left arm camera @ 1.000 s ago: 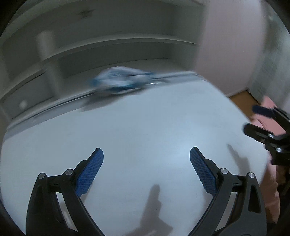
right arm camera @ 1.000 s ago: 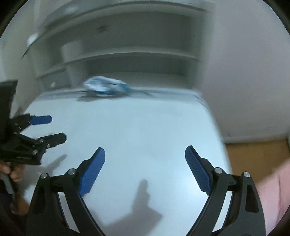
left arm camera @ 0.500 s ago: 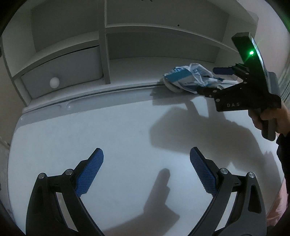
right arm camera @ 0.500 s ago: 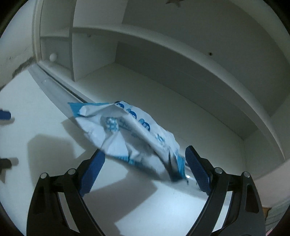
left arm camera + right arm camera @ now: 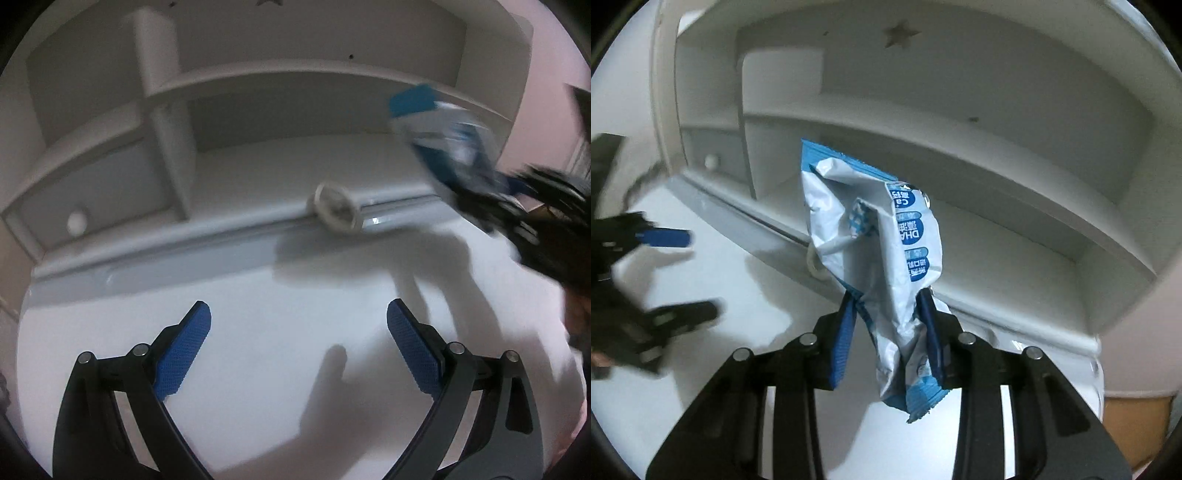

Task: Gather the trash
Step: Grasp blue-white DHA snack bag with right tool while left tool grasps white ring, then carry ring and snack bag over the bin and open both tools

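While pinching the crumpled blue-and-white wrapper (image 5: 875,258) near its lower end, right gripper (image 5: 888,325) up off the white desk (image 5: 701,266), packet standing clear of the surface before the shelf unit (image 5: 960,147). Left gripper (image 5: 299,350) spread wide over bare desk, holding nothing. Beyond, small white ring (image 5: 338,212) resting on the ledge at the shelf's foot.

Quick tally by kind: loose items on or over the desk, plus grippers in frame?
Blue-and-white wrapper: 1, clamped in the right gripper
White round ring at the shelf edge: 1
Grippers: 2, counting the left gripper
Total: 4
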### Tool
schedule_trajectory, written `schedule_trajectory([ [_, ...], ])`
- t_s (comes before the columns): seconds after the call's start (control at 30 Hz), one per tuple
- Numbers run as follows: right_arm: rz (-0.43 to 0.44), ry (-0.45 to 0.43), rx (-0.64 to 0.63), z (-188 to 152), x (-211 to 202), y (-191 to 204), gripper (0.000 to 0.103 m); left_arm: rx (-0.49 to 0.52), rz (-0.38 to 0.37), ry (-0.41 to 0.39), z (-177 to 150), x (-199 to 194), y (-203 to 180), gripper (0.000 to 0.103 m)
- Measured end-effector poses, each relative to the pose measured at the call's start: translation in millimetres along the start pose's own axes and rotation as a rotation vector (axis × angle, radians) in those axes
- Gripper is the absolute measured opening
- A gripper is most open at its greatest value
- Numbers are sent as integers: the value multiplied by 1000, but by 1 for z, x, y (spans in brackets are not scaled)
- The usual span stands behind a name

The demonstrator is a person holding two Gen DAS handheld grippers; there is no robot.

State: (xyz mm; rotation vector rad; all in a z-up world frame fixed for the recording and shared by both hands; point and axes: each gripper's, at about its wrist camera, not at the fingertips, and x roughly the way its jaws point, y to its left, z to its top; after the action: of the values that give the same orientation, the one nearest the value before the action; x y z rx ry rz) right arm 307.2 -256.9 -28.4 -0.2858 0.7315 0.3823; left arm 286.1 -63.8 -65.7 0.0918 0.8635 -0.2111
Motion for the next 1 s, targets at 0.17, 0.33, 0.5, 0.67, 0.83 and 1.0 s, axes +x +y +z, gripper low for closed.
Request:
schedule_trajectory([
  [0.17,-20,-8,115,-42,-53,-20,35,19,80,-38,39,29,-33,93],
  [0.33,-36,-8,188,-82,-93,-31,36,5,119,3,58,63,-53,93],
  [0.5,-49,-13,252,-103,-109,-33,36,-14,138,52,62,81,-61,93],
  [0.67,-60,-17,305,-125,-126,-38,36,-42,143,72,63,89,-61,64],
  [0.83,-91,-21,368,-147,-150,-44,36,-61,154,46,61,80,-65,37],
  [1.0,-159,-35,455,-174,-183,-62,36,-50,145,9,59,48,-76,35],
])
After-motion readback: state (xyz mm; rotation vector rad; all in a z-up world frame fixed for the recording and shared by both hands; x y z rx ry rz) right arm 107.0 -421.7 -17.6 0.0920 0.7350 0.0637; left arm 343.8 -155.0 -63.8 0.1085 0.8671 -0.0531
